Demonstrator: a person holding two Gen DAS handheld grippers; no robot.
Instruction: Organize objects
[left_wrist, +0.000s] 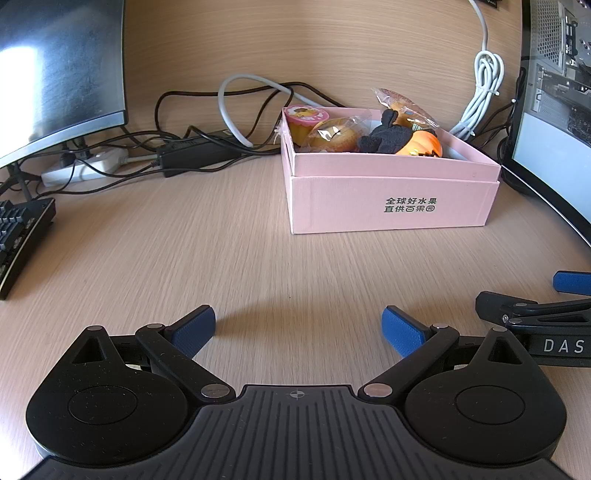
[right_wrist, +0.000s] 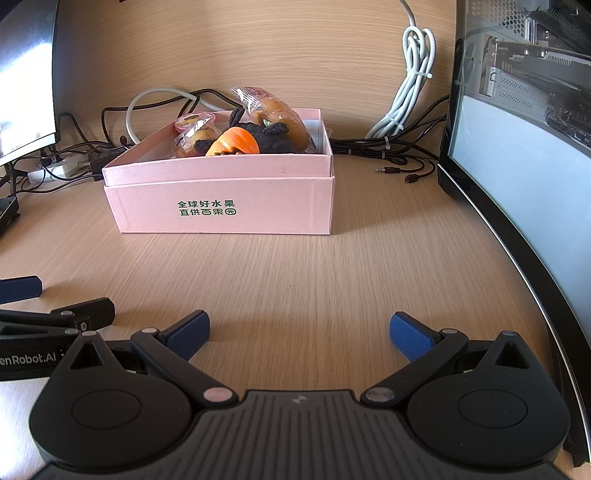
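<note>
Both hand-held grippers — left gripper and right gripper — hovered spread, grasping nothing, over the wooden desk. Toward its back edge sat the pink cardboard box, heaped with wrapped pastries and an orange pumpkin toy — reaching in might topple them. Curved monitor and tangled cables crowded the sides.

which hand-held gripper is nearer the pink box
Roughly level, the right perhaps slightly nearer. The right hand-held gripper faces the pink box ahead and a little left; the left hand-held gripper has it ahead to its right. Both open.
</note>
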